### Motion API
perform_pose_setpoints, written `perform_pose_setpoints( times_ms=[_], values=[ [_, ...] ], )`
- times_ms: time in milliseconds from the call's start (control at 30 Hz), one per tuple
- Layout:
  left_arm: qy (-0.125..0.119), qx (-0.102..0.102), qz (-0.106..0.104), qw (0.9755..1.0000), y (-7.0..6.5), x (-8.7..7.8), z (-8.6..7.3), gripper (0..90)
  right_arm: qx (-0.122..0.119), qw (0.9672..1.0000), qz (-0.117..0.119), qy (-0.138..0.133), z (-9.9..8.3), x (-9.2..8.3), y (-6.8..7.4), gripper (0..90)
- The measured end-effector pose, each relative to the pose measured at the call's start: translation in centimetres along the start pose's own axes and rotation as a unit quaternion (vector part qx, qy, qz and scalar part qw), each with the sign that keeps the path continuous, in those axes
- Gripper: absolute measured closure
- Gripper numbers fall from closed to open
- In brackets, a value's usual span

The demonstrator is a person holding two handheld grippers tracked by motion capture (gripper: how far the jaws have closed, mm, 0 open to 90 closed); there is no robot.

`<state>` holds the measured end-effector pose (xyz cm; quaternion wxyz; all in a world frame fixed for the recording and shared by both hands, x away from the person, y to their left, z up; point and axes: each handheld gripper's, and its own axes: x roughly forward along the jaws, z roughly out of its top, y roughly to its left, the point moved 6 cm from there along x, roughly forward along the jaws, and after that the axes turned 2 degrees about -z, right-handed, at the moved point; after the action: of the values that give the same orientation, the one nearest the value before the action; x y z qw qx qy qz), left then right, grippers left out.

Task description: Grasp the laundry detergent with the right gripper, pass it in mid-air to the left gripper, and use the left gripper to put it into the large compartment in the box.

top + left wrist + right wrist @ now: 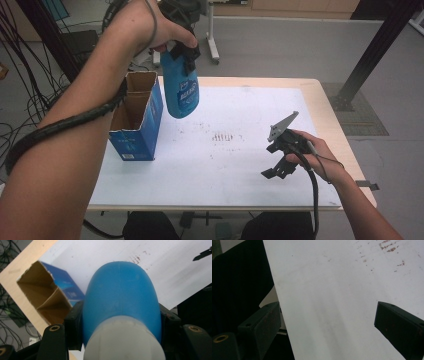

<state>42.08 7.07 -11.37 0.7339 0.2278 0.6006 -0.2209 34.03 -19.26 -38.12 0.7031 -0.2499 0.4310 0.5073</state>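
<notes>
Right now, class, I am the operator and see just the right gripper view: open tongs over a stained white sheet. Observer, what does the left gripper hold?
Observer: The left tongs are shut on a blue bottle, near its top.
Operator: Is the bottle resting on the table?
Observer: No, it hangs in the air above the white sheet.
Operator: What stands nearest it?
Observer: An open blue cardboard box, upright, just left of it in the high view.

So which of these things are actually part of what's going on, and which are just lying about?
In use:
- blue bottle, clamped in the left gripper
- open blue carton beside it

Just there:
- right gripper, open, holding nothing
- white table sheet
- floor cables
</notes>
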Motion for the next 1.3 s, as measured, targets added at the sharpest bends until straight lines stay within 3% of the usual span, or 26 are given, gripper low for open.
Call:
perform_pose_setpoints(
  times_ms=[33,67,133,200,300,467,600,633,700,833,1033,1233,1300],
  values=[
    [0.0,0.0,0.0,1.0,0.0,0.0,0.0,37.8,0.0,1.0,0.0,-0.002,0.0,-0.1,0.0,7.4],
    [-0.004,-0.022,0.002,0.9998,0.9,-0.1,-0.2,37.8,0.0,1.0,0.0,-0.005,0.0,-0.1,0.0,7.3],
    [-0.003,-0.028,0.004,0.9996,1.4,-0.2,-0.4,37.8,0.0,1.0,0.001,-0.007,0.0,-0.2,0.1,7.3],
    [-0.004,-0.059,0.01,0.9982,3.0,-0.2,-0.9,37.8,-0.001,1.0,0.0,-0.009,0.0,-0.2,0.1,7.5],
    [-0.001,-0.073,0.014,0.9973,4.1,-0.2,-1.4,37.8,0.0,0.9999,0.001,-0.011,0.1,-0.3,0.1,7.4],
    [0.003,-0.113,0.017,0.9934,6.8,0.1,-2.5,37.8,-0.003,0.9999,-0.002,-0.012,0.1,-0.5,0.1,7.3],
    [0.003,-0.148,0.025,0.9886,8.7,0.2,-3.4,37.8,-0.004,0.9999,-0.003,-0.016,0.2,-0.6,0.2,7.3],
    [0.006,-0.163,0.029,0.9861,9.6,0.3,-4.0,37.8,-0.004,0.9999,-0.001,-0.016,0.1,-0.7,0.3,7.2],
    [0.006,-0.171,0.031,0.9847,10.1,0.4,-4.2,37.8,-0.004,0.9999,-0.002,-0.016,0.1,-0.6,0.3,7.2],
    [0.006,-0.205,0.037,0.978,11.8,0.7,-5.2,37.8,-0.002,0.9999,-0.002,-0.017,0.1,-0.7,0.3,7.3],
    [0.009,-0.231,0.052,0.9716,13.6,1.6,-6.2,37.8,0.0,0.9999,-0.001,-0.017,0.0,-0.6,0.1,7.3],
    [0.007,-0.241,0.051,0.9691,14.1,2.2,-6.5,37.8,0.0,0.9999,0.002,-0.015,-0.1,-0.3,0.2,7.4],
    [0.011,-0.241,0.048,0.9693,14.3,2.7,-6.7,37.8,0.0,0.9999,0.002,-0.016,-0.1,-0.3,0.2,7.5]
  ],
)
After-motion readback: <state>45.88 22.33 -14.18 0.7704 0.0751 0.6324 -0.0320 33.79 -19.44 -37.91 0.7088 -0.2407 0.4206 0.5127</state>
